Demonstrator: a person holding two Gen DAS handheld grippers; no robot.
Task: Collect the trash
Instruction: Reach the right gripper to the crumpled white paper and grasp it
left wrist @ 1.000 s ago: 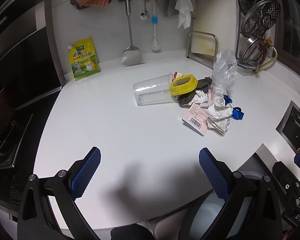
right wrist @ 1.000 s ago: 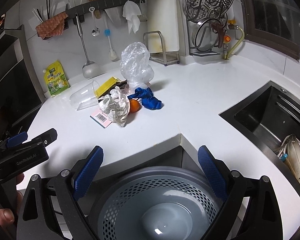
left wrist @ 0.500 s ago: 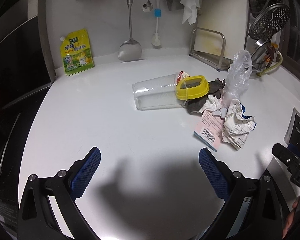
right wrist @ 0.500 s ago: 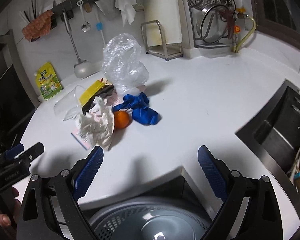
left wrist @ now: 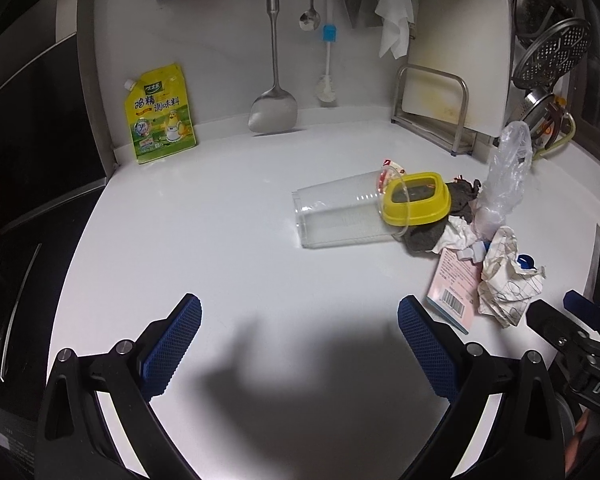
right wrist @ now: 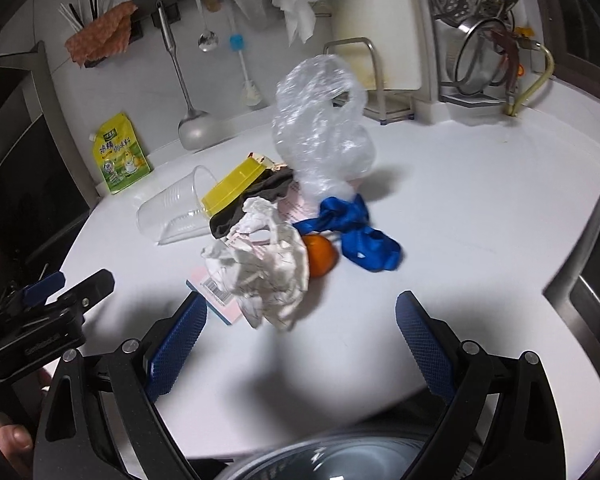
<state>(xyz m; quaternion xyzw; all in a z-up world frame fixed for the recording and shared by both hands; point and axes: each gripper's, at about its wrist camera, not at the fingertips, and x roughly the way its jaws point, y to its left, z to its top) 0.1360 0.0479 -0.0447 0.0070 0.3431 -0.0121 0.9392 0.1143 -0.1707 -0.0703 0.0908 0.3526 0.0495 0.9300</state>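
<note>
Left gripper (left wrist: 299, 322): jaws standing wide apart, gripping nothing, hovering over bare white countertop (left wrist: 204, 240) short of the pile.
Right gripper (right wrist: 301, 318): likewise spread and empty, hanging just in front of the crumpled paper (right wrist: 266, 270).

Progress: collection is judged not begun; every item is lying on the counter. Trash heap, mid-counter:
- clear plastic cup (left wrist: 340, 212), lying on its side
- yellow lid (left wrist: 416, 200), leaning against the cup's mouth
- dark rag (right wrist: 252, 204)
- pink barcoded card (left wrist: 452, 292), partly under the paper
- clear plastic bag (right wrist: 320, 136), standing up
- blue ribbon-like scrap (right wrist: 360, 236)
- orange (right wrist: 320, 256), touching the paper

Hard to make out: grey bin rim (right wrist: 340, 456), blurred and cut off by the bottom edge below the right gripper; presumably the receptacle. Small red-and-white wrapper behind the lid is mostly hidden. Whether the yellow seasoning pouch (left wrist: 160, 114) counts as trash cannot be told.
</note>
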